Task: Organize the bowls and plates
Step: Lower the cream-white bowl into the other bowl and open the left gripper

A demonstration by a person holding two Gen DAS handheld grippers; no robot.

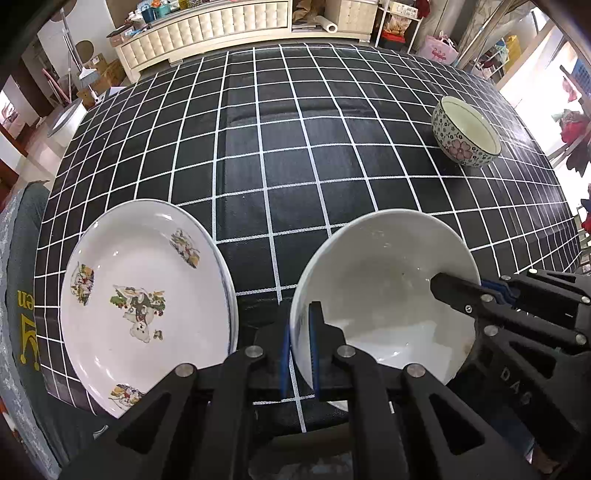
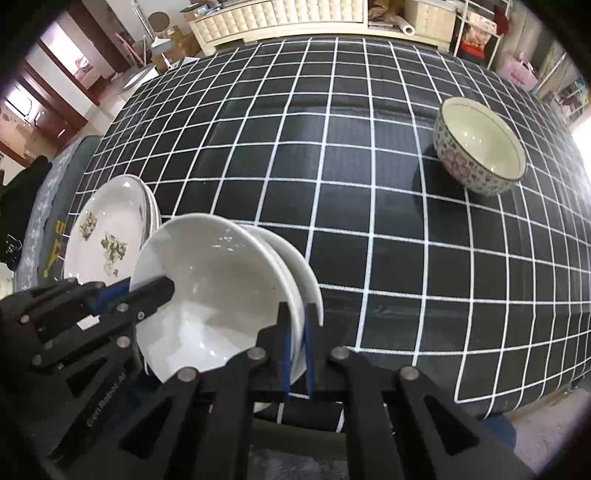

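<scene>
Both my grippers are shut on a white bowl (image 1: 384, 295) near the table's front edge. In the left wrist view my left gripper (image 1: 300, 317) pinches its left rim, and my right gripper (image 1: 476, 290) clamps the right rim. The right wrist view shows the same bowl (image 2: 221, 288) tilted, with my right gripper (image 2: 297, 321) on the near rim and my left gripper (image 2: 147, 291) on the far side. A second white bowl (image 2: 295, 258) sits close behind it. A stack of cartoon-printed plates (image 1: 147, 295) (image 2: 107, 236) lies to the left. A flower-patterned bowl (image 1: 465, 129) (image 2: 480, 147) stands at the far right.
A black tablecloth with a white grid (image 1: 295, 147) covers the table. A grey cushion with yellow letters (image 1: 26, 295) lies past the table's left edge. A cream cabinet (image 1: 207, 26) and cluttered shelves stand beyond the far edge.
</scene>
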